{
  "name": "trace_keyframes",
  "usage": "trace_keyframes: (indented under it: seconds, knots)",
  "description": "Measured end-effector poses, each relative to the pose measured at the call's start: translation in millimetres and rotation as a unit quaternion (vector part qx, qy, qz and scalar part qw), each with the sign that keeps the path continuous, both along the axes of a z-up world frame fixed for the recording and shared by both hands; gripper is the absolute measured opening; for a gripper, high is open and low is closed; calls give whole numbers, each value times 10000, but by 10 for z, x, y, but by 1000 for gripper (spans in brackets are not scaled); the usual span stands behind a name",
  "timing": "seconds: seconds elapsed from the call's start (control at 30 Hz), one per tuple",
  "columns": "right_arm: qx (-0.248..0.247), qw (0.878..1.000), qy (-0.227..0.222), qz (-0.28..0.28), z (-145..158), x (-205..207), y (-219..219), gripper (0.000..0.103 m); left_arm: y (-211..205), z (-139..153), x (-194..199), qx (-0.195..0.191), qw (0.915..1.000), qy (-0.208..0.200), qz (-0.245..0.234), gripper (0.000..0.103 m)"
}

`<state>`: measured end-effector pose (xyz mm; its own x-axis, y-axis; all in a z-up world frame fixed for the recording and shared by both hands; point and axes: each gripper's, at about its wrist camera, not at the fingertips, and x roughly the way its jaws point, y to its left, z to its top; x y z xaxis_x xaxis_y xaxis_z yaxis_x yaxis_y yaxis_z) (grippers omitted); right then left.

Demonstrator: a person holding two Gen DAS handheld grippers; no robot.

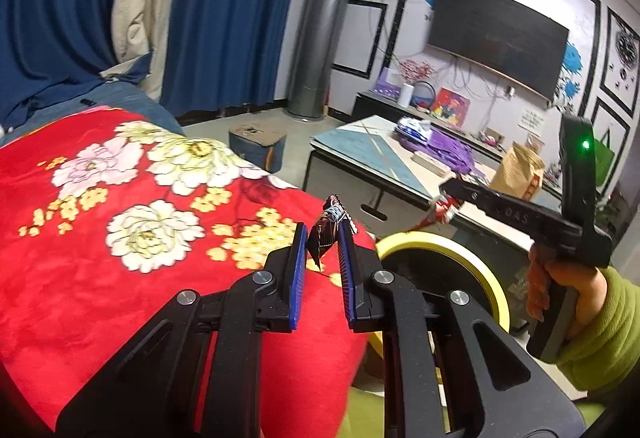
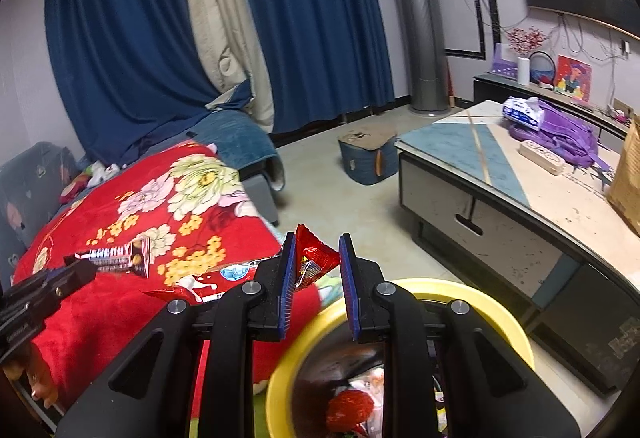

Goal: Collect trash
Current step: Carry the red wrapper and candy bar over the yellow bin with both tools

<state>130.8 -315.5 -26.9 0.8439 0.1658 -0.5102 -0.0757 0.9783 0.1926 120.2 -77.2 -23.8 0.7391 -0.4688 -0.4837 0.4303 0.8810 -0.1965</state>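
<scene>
Left gripper (image 1: 322, 238): pinched a dark snack-bar wrapper (image 1: 330, 224);
Right gripper (image 2: 318, 258): clamped a red wrapper (image 2: 314, 262) above the yellow-rimmed bin (image 2: 460, 288)

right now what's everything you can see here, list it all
energy bar wrapper: 1, dark brown, in left gripper's jaws
snack wrapper: 1, red, in right gripper's jaws
loose wrapper: 1, red and white, on the blanket
bin: 1, yellow rim, floor beside the bed, trash inside
blanket: 1, red floral, on the bed
curtains: blue with beige, back wall
coffee table: 1, blue and cream, right
backpack: 1, purple, on the table
tv: 1, black, wall
left gripper: black, blue pads
right gripper: black, blue pads
hand: green sleeve, holding right gripper
</scene>
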Motion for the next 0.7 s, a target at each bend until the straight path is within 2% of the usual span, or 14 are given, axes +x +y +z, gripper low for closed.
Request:
trace_keyframes:
  seconds: [0.7]
  knots:
    - [-89,9968,8,-799,-100,-225,-677,20,-708,-141,-185,386,9955,49,-859,10]
